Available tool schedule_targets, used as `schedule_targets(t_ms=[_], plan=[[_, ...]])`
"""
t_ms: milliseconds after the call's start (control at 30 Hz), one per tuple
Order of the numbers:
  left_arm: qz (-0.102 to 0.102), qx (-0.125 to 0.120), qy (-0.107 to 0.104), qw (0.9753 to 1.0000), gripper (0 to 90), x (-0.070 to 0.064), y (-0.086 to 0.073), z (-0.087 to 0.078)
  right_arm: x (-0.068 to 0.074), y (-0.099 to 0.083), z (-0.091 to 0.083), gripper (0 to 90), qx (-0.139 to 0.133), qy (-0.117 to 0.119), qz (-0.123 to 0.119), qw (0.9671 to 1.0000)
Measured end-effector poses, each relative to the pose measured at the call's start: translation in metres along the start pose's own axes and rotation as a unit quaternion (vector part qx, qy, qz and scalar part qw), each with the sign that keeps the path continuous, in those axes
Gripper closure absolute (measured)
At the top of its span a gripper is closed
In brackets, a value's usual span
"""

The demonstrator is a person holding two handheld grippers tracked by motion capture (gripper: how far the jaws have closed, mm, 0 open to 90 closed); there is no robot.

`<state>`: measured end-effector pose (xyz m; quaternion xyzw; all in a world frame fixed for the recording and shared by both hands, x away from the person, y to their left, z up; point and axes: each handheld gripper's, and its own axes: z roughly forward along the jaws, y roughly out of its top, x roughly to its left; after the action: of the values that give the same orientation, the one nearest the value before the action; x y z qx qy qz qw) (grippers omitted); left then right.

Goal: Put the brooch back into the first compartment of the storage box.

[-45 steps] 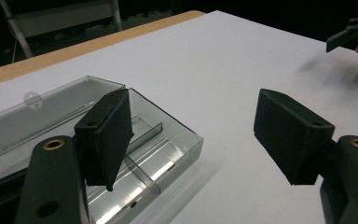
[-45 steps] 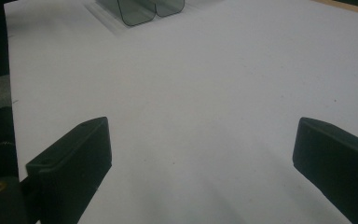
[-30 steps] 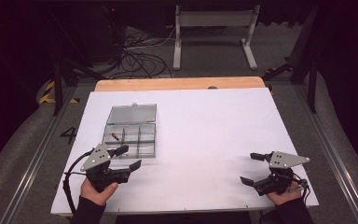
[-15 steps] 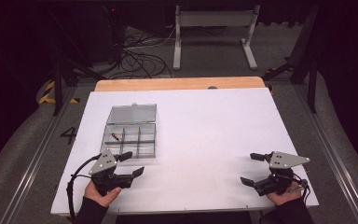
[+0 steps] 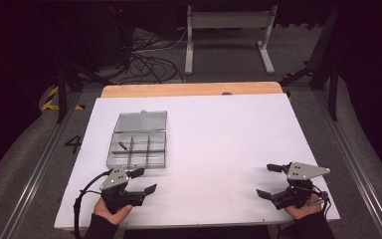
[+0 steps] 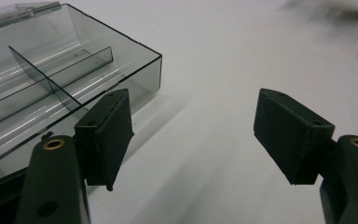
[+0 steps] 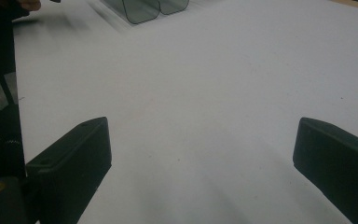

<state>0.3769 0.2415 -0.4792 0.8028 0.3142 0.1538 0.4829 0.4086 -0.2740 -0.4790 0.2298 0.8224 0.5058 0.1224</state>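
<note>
A clear smoky plastic compartment box (image 5: 138, 149) lies on the left half of the white table (image 5: 219, 134), its lid (image 5: 142, 121) folded back flat behind it. One small brown piece (image 5: 124, 146) rests in a left compartment. My left gripper (image 5: 144, 180) sits just in front of the box's near edge, open and empty. In the left gripper view the left gripper (image 6: 193, 135) has the box's corner (image 6: 121, 56) beside its left jaw. Near the right front corner, my right gripper (image 5: 266, 180) is open and empty too, and the right gripper view (image 7: 200, 154) shows bare table between the jaws.
A wooden strip (image 5: 189, 89) borders the table's far edge. Beyond it stand a white metal frame (image 5: 229, 35) and tangled cables (image 5: 149, 55) on the floor. The box's end (image 7: 144, 9) appears far off in the right gripper view.
My left gripper has drawn slightly back from the box toward the table's near edge. The right gripper has stayed put.
</note>
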Motion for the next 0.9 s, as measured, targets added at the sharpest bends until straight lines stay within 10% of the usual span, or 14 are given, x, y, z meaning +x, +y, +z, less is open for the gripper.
schedule_targets(t_ms=[900], plan=[[0.011,-0.010,0.016,0.9998,32.3,-0.0003,0.0030,-0.0074,-0.0005,0.0007,0.0006,3.6,-0.002,0.007,0.002,1.0000]])
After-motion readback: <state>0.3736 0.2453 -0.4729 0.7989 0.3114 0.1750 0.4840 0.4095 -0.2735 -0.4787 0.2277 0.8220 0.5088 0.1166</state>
